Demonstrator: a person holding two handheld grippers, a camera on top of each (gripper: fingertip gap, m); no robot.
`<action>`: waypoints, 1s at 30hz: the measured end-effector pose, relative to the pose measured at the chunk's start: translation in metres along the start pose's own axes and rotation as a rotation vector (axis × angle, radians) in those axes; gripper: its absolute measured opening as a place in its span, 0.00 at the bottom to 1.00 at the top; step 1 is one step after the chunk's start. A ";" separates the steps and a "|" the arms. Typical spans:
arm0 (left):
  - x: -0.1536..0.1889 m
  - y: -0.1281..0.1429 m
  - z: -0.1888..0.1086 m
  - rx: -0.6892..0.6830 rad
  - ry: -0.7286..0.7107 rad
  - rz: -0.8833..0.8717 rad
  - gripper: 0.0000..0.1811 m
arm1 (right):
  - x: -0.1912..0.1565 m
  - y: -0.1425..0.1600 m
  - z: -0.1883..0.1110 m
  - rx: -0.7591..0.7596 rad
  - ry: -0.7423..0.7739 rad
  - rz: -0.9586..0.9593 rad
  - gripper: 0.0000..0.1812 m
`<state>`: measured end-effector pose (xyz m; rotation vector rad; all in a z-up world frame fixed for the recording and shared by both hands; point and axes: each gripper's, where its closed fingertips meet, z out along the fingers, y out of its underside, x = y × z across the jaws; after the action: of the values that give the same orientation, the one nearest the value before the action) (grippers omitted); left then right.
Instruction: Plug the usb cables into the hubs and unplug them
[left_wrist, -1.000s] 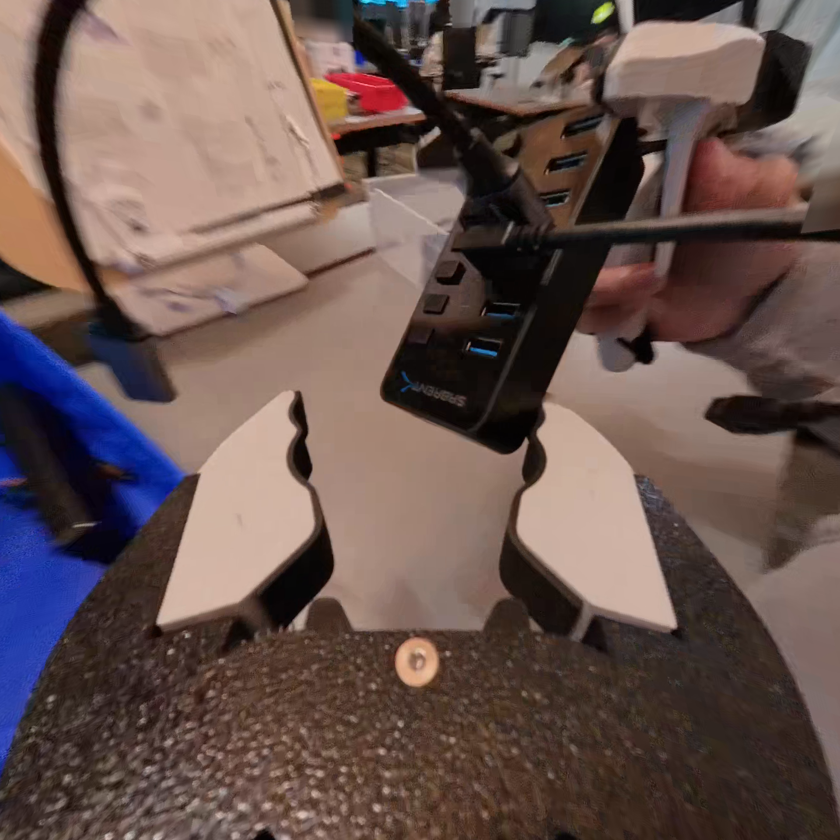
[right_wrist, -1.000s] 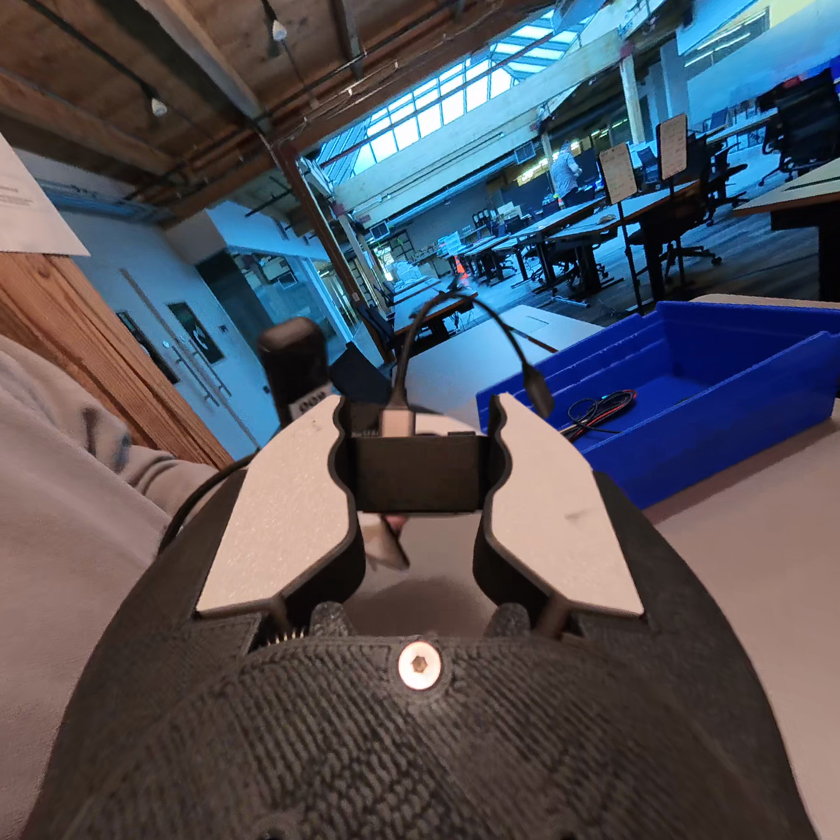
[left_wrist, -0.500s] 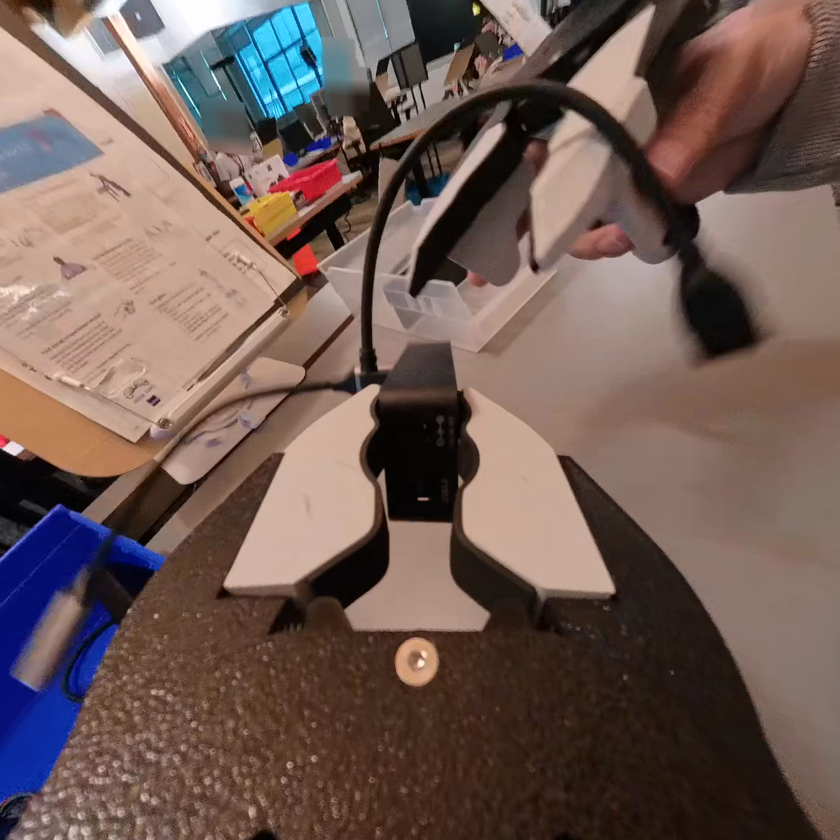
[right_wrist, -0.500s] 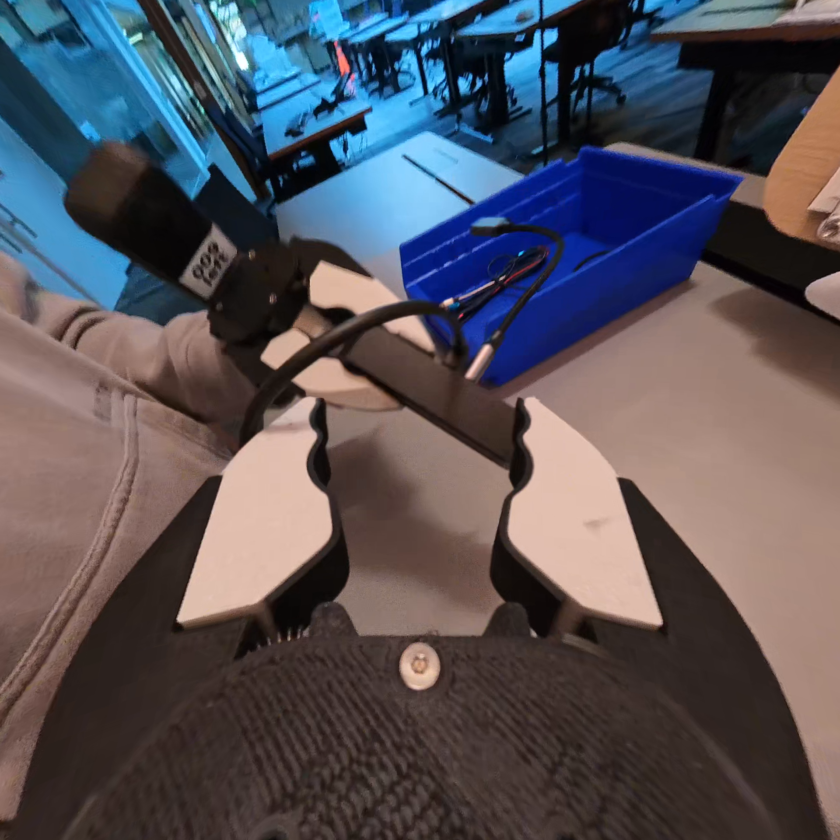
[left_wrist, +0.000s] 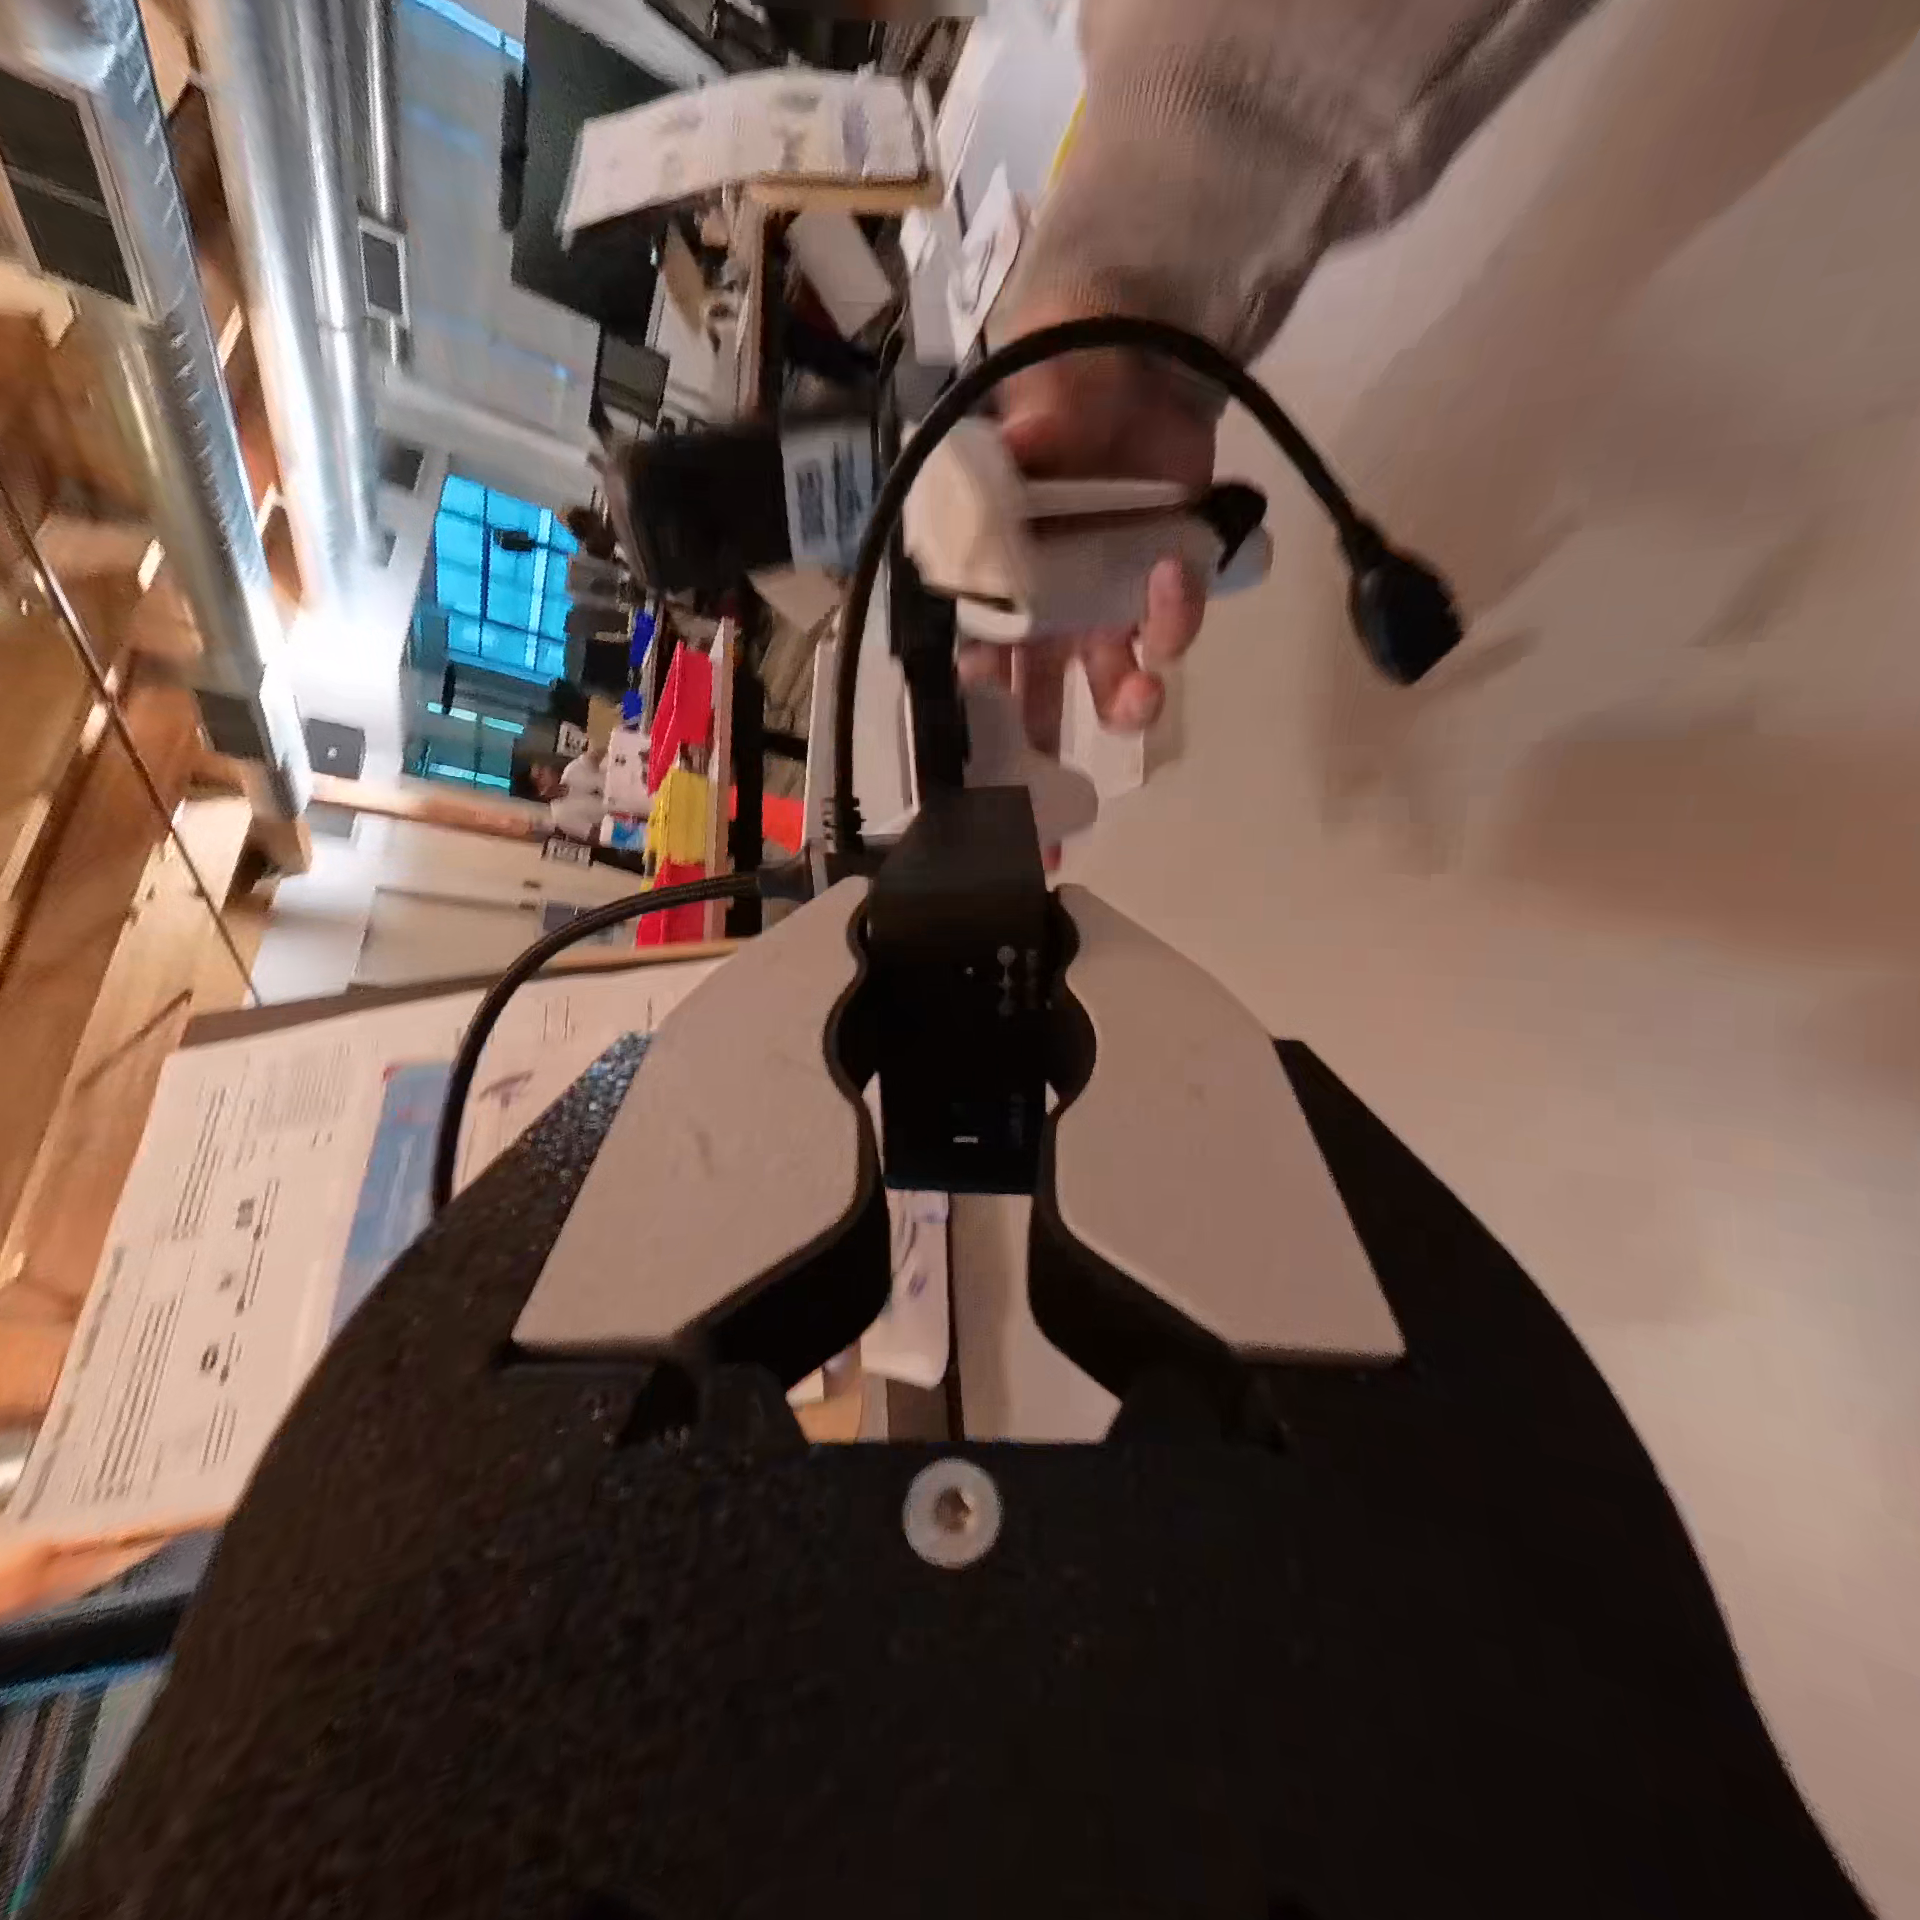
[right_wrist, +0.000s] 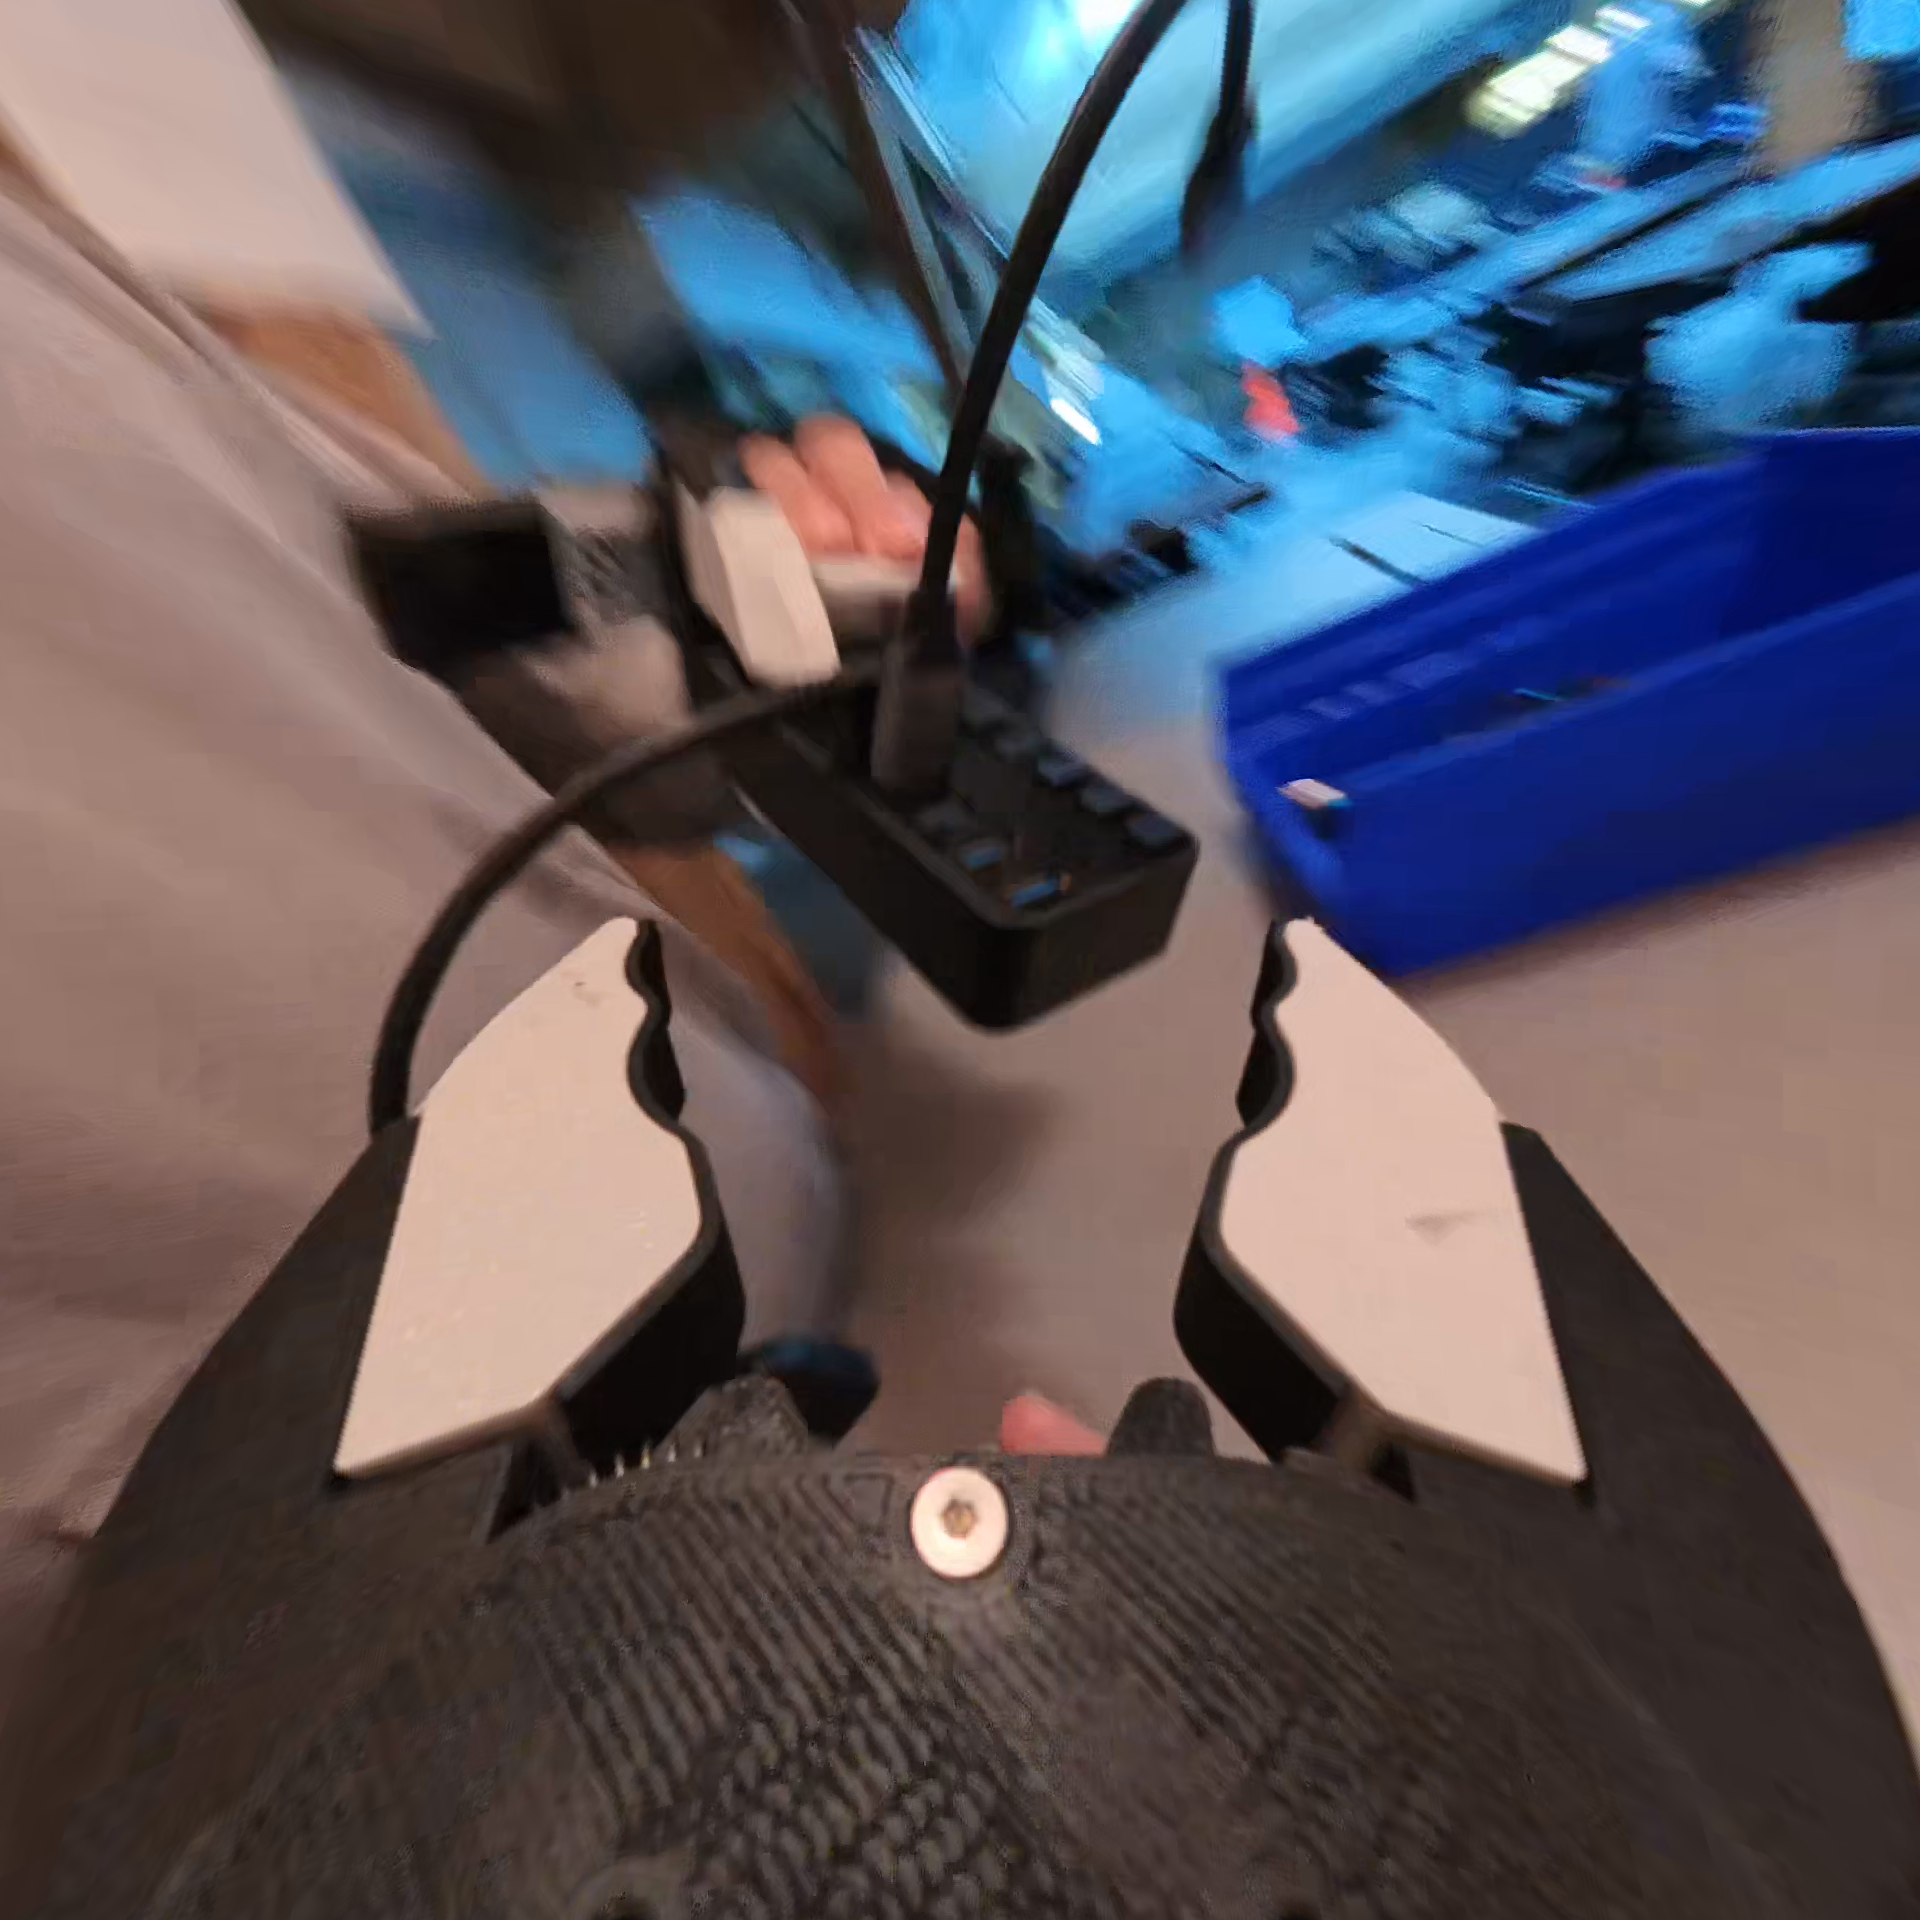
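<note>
1. Clamping the black USB hub (left_wrist: 961, 997) between its white fingers, the left hand-held gripper (left_wrist: 961, 935) holds it above the surface (left_wrist: 1558, 935).
2. A black cable (left_wrist: 1049, 364) arcs up from the hub, its plug (left_wrist: 1403, 613) dangling free.
3. The right hand-held gripper (right_wrist: 961, 997) gapes wide, holding nothing, just short of the hub.
4. A blue bin (right_wrist: 1610, 727) sits beside.
</note>
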<state>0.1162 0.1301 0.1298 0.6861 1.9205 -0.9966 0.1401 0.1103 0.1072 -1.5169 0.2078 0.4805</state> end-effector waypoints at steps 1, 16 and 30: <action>0.002 -0.009 0.001 0.026 0.019 -0.004 0.15 | -0.008 -0.010 -0.005 0.093 -0.121 0.092 0.59; -0.015 -0.032 0.017 0.081 -0.061 -0.257 0.28 | -0.043 0.014 0.017 0.071 -0.379 0.124 0.44; -0.037 -0.004 0.030 0.453 -0.418 -1.218 0.37 | -0.012 -0.050 0.005 0.556 0.121 0.013 0.44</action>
<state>0.1437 0.0998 0.1536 -0.5825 1.6386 -2.1310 0.1502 0.1143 0.1581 -0.9996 0.4091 0.3057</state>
